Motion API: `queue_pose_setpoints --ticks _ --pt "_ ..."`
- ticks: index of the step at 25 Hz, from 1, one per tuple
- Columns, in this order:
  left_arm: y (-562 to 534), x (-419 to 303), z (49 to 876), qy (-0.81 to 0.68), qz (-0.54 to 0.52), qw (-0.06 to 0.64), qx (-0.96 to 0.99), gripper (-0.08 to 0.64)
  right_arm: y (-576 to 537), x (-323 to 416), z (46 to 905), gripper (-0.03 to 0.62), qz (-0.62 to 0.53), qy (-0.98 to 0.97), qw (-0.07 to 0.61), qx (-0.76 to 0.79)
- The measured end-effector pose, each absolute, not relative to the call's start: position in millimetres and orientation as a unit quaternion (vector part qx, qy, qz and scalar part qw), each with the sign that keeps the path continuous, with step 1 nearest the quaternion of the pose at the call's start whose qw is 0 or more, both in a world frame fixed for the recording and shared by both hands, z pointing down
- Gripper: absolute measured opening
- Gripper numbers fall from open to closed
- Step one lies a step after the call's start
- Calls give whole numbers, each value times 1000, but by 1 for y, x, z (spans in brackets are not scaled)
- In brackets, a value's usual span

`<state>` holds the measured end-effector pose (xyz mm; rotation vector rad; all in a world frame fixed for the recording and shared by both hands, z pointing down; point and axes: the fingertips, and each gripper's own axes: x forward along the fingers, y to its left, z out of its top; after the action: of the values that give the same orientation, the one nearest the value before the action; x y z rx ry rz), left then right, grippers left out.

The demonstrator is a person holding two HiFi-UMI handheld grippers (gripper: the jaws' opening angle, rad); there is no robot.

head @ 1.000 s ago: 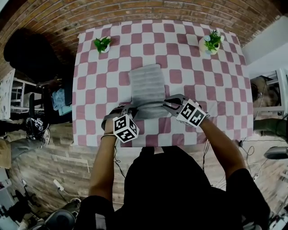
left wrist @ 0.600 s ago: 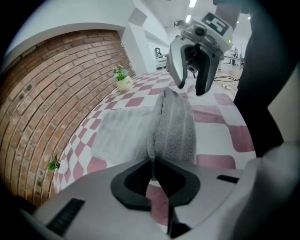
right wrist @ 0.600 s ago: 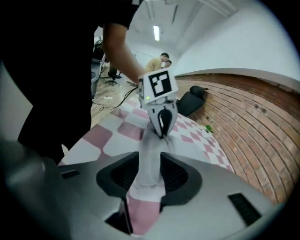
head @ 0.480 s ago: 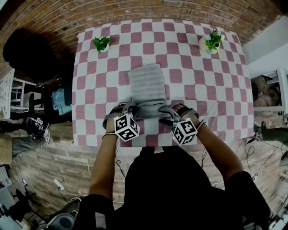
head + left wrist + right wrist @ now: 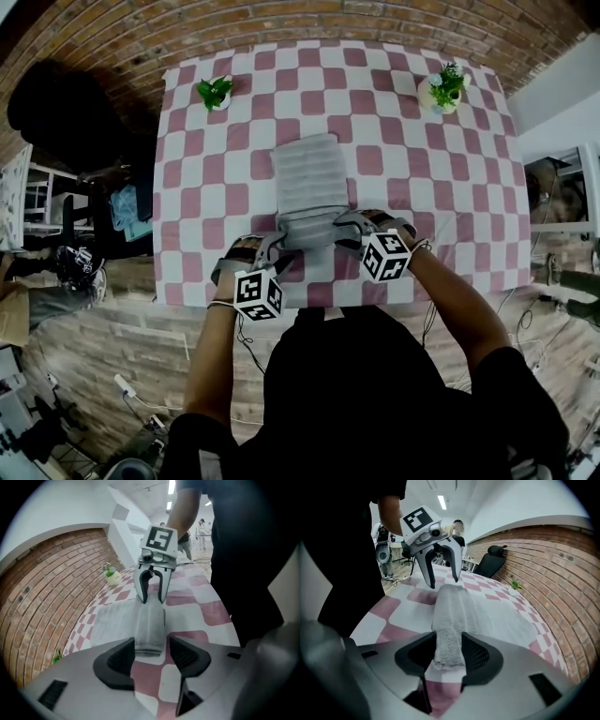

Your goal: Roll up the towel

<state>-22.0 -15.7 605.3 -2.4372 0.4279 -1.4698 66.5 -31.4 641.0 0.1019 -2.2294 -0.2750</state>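
A pale grey towel lies on the checked table, its near end wound into a short roll. My left gripper is at the roll's left end. Its jaws have just been opening and now stand open, with the roll's end loose between the pads of the left gripper. My right gripper is at the other end. Its jaws have just been closing, and the right gripper is shut on the roll, which fills the gap. Each gripper view shows the other gripper at the roll's far end.
Two small potted plants stand at the table's far corners. A black chair is off the table's left side by the brick wall. The table's near edge runs just under my grippers, against my body.
The left gripper's jaws have opened and it has drawn back slightly toward me. The right gripper has rolled and dropped lower, its marker cube swinging inward, still at the roll's end.
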Motion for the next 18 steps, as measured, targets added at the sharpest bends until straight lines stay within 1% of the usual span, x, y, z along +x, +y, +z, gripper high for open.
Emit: queue_pose_setpoints --ticks 4,7,9,10,12,14,18 --pt "-24 -12 629 129 -535 152 -821 230 -34 65 639 156 -68 -902 426 37" --pt "-31 -12 637 134 -553 130 -812 179 -35 66 635 141 -22 -908 416 44" --pt "-28 -12 635 134 -552 105 -816 111 -33 68 632 135 5 -910 412 42" --pt "-24 -12 634 129 -552 98 -818 97 -30 68 630 131 18 -911 410 36" --pt "-11 -13 632 108 -556 82 -820 92 -16 67 627 130 40 -911 411 10" --pt "8 -13 630 79 -556 46 -826 92 6 69 624 129 58 -908 413 -23" --pt "39 -8 622 34 -526 -73 -847 95 43 76 622 130 104 -901 416 -74"
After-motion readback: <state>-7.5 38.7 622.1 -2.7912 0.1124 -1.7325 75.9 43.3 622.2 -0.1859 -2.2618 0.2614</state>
